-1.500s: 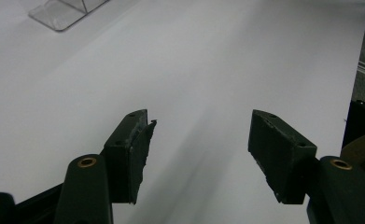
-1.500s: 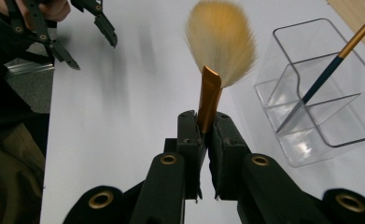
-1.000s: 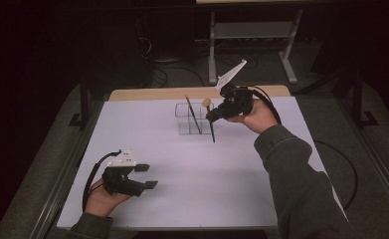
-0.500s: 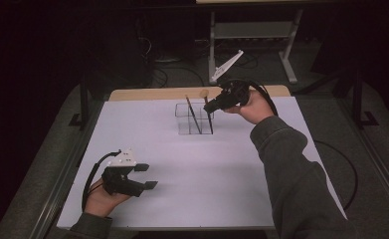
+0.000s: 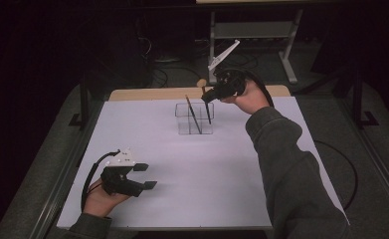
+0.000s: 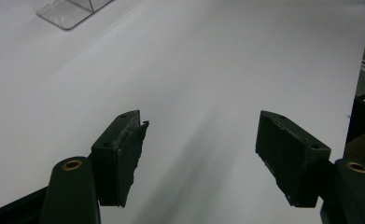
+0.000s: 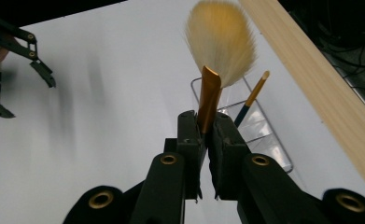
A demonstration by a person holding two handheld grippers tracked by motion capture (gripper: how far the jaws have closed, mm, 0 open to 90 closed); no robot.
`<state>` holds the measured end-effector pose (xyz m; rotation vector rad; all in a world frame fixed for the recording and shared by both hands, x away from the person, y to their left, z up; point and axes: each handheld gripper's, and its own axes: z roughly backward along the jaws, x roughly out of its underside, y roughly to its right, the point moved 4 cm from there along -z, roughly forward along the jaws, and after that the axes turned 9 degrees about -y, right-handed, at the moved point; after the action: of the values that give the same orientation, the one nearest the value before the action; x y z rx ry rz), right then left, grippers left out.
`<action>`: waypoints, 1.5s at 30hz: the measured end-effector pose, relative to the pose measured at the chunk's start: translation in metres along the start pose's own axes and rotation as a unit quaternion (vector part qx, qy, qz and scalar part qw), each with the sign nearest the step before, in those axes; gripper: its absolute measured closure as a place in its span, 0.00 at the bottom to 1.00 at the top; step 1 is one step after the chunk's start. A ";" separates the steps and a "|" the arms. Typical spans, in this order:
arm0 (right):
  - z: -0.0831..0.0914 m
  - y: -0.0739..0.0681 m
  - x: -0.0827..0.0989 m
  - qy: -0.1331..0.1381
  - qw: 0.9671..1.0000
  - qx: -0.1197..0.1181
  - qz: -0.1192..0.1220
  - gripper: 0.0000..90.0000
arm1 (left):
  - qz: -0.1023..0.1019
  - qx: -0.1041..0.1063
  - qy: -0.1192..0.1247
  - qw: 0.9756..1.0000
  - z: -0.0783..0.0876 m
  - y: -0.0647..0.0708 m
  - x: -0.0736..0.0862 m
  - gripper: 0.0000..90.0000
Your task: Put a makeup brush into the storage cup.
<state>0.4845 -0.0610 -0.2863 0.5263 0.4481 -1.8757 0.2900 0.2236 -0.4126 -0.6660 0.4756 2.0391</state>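
Right gripper (image 7: 207, 140): clamped on makeup brush (image 7: 216, 60) ferrule, handle lowered into clear organizer (image 5: 194, 118), likely for insertion | left gripper (image 5: 147, 175): open, empty, idle on white table (image 5: 222, 174)

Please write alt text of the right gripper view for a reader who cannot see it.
The right tool is shut on a brush with a gold ferrule and pale bristles, above a clear organizer on the white table.
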 end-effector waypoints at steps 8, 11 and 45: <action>0.002 0.008 -0.006 0.004 1.000 0.008 -0.007 0.92 | -0.001 0.001 0.004 1.000 0.000 0.000 0.000 0.34; 0.001 0.012 -0.007 0.006 1.000 0.012 -0.009 0.92 | 0.002 0.003 0.005 1.000 0.000 0.001 0.000 0.34; -0.016 0.035 -0.012 0.010 0.999 0.033 -0.041 0.91 | -0.001 0.002 0.006 1.000 0.001 0.001 -0.001 0.33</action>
<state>0.5234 -0.0559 -0.2949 0.5781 0.4283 -1.9709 0.2892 0.2231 -0.4113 -0.6768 0.4858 2.0325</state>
